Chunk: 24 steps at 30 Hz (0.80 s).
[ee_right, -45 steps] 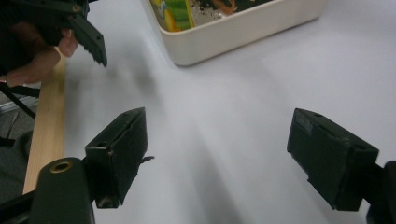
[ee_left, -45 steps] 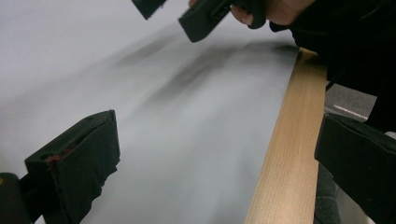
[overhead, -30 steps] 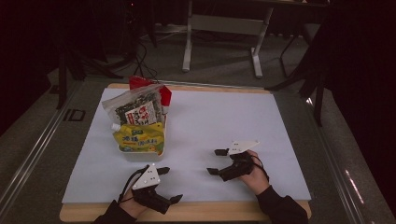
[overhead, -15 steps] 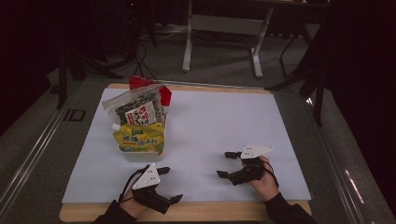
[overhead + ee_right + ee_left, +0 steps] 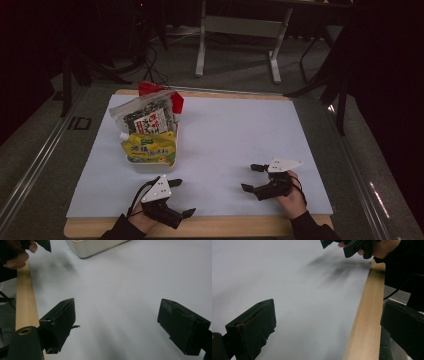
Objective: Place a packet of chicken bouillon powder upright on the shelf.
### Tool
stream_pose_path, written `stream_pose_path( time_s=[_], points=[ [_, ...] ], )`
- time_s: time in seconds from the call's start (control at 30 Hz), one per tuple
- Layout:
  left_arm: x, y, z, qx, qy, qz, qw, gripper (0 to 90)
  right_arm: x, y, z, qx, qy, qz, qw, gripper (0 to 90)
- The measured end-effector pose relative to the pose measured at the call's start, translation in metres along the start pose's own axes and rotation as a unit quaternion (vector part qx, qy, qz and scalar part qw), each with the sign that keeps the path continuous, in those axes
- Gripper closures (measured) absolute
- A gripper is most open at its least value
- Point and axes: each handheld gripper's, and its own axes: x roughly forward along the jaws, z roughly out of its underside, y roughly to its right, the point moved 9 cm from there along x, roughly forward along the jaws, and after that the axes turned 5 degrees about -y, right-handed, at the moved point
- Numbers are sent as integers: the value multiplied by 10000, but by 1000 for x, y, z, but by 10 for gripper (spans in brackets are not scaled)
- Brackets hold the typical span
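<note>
My left gripper (image 5: 183,198) rests open near the table's front edge, left of centre, with nothing between its jaws. In the left gripper view, this gripper (image 5: 328,317) straddles the wooden table edge (image 5: 364,315) and the white sheet. My right gripper (image 5: 250,178) sits open at the front right, pointing left, also empty. The right gripper view has this gripper (image 5: 117,315) wide apart over bare white sheet. A white tub (image 5: 150,165) at mid-left holds a yellow packet (image 5: 150,148), a seaweed packet (image 5: 145,118) and a red packet (image 5: 150,90).
A white sheet (image 5: 235,130) covers the wooden table. The tub's wall (image 5: 92,247) is at the top of the right gripper view, with the person's left hand (image 5: 15,253) beside it. The right hand (image 5: 382,247) is at the top of the left gripper view. A metal stand (image 5: 240,30) is beyond the table.
My right gripper has slid to the right and a little toward the front edge, staying open. The left gripper and the packets have not moved.
</note>
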Motion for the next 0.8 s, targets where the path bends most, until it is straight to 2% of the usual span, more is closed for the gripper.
stream_pose_path(
  time_s=[0.27, 0.8],
  points=[
    [1, 0, 0, -23, 4, 20, 10000, 12, -1, 5, 3, -1, 7, 83, 10000, 146],
    [2, 2, 3, 54, -37, 31, 10000, 12, 2, 10, 7, 27, -17, 93, 10000, 145]
  ],
)
